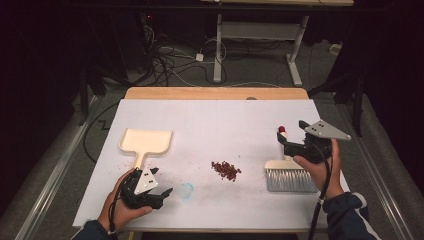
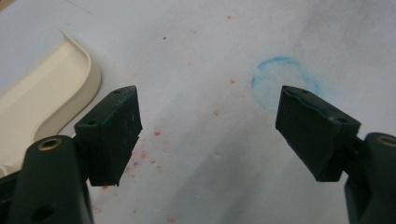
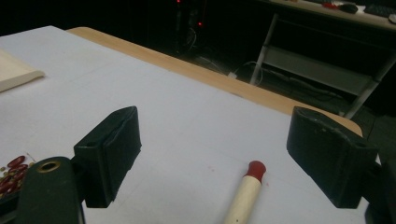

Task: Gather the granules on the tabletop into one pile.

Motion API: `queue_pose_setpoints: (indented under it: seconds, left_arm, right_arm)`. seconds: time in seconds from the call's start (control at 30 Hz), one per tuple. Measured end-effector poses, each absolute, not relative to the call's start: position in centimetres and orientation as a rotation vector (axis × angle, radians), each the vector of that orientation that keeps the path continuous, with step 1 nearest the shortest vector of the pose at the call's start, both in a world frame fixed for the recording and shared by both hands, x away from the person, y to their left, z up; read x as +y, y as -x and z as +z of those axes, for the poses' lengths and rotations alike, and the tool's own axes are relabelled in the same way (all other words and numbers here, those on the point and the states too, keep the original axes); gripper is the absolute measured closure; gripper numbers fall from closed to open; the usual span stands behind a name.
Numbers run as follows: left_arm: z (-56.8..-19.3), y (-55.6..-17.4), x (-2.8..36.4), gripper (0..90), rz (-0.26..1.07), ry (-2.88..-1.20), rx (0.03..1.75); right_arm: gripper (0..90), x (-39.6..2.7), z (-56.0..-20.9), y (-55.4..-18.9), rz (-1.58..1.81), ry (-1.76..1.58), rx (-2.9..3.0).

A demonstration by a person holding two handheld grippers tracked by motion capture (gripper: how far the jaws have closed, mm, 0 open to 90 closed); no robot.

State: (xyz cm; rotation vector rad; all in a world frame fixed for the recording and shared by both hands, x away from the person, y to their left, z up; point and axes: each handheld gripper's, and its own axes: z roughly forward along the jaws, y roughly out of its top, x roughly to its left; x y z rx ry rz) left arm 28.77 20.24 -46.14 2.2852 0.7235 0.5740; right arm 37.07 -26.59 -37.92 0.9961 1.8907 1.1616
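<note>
Broadly, a white sheet [image 1: 210, 125] covered most of a wooden table [image 1: 215, 93], and everything in hand lay on that sheet. At its left lay a cream dustpan [image 1: 147, 141], its handle pointing toward the person's side; the left gripper view showed its curved rim [image 2: 70, 70] at the upper left, just beside the left jaw. At the right lay a hand brush [image 1: 290, 176], grey bristles toward the near edge and a pale handle running away from the person to a red tip [image 1: 282, 129]. In the right gripper view that red-capped handle [image 3: 246, 189] lay on the sheet below and between the two jaws, which did not touch it.

The right gripper [image 1: 295, 140] was held above the brush handle by the person's right hand [image 1: 320, 167]; its jaws stood wide apart with nothing pressed between them. The left gripper [image 1: 160, 192], in the left hand [image 1: 122, 205], sat low over the sheet near the dustpan handle, jaws also spread wide and empty.

Between the two tools, roughly mid-sheet, sat a small heap of dark red beans [image 1: 226, 170], well apart from both grippers. A faint blue ring mark [image 2: 280, 81] stained the sheet ahead of the left gripper's jaws, and tiny red specks [image 2: 156, 133] dotted the paper around it.
</note>
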Motion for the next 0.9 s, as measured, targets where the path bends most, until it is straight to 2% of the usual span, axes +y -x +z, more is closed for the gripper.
queue_pose_setpoints:
  seconds: [0.47,0.9]
  left_arm:
    - [-46.1,-28.7,20.3,21.6,0.591,-2.288,0.706]
    - [-46.1,-28.7,20.1,21.6,0.596,-2.300,0.705]
  right_arm:
    - [18.5,-25.9,-38.0,-33.6,1.177,-0.872,1.899]
    - [18.5,-26.1,-40.4,-31.0,1.133,-0.763,1.953]
